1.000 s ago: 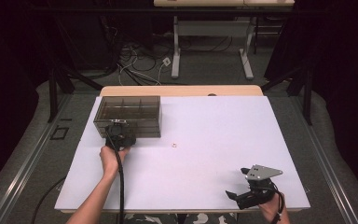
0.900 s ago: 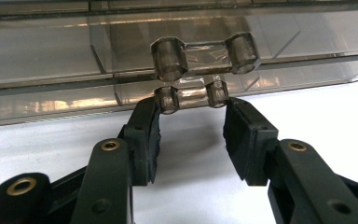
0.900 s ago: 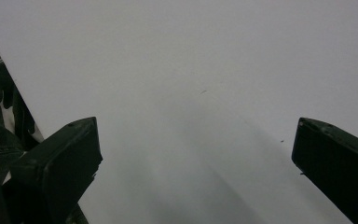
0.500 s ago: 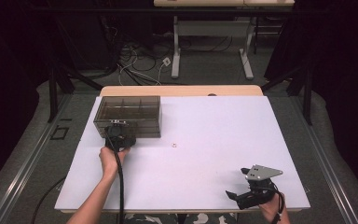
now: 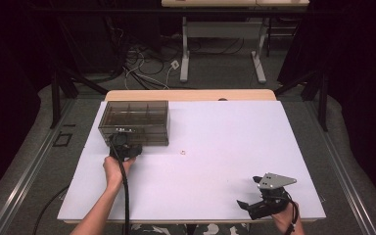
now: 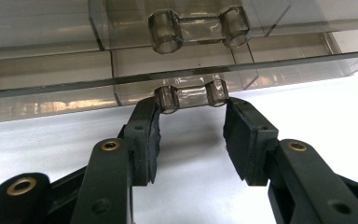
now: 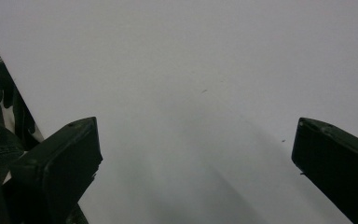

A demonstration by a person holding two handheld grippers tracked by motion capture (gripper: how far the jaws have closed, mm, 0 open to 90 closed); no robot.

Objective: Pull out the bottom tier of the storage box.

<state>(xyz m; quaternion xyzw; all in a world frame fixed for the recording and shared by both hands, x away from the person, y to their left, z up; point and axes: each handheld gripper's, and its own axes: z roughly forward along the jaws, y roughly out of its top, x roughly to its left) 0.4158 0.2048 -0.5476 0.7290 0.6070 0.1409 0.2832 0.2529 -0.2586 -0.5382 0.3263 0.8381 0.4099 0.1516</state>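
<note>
Tabletop (image 5: pixel 215 147), white and wide, is carrying everything else. Toward its far left corner a smoky see-through drawer box (image 5: pixel 134 122) is sitting, with dividers showing through its top. In the left gripper view two clear drawer handles are showing on its front, an upper handle (image 6: pixel 198 29) and a lower handle (image 6: pixel 191 94).

At the near right edge the right gripper (image 5: pixel 262 205) is resting in the person's hand, its grey plate (image 5: pixel 275 180) on top; its jaws are standing wide apart over bare table and are holding nothing.

At the front of the box the left gripper (image 5: pixel 124 151) is being held by the left hand (image 5: pixel 113 169), with its cable (image 5: pixel 126 196) trailing back off the near edge. Its jaws are standing partly open, one on each side of the lower handle, with the pads (image 6: pixel 149 140) right at the handle's ends; whether they are touching it I cannot tell.

Just right of the box, a tiny pale object (image 5: pixel 181 152) is lying on the table, too small to identify.
</note>
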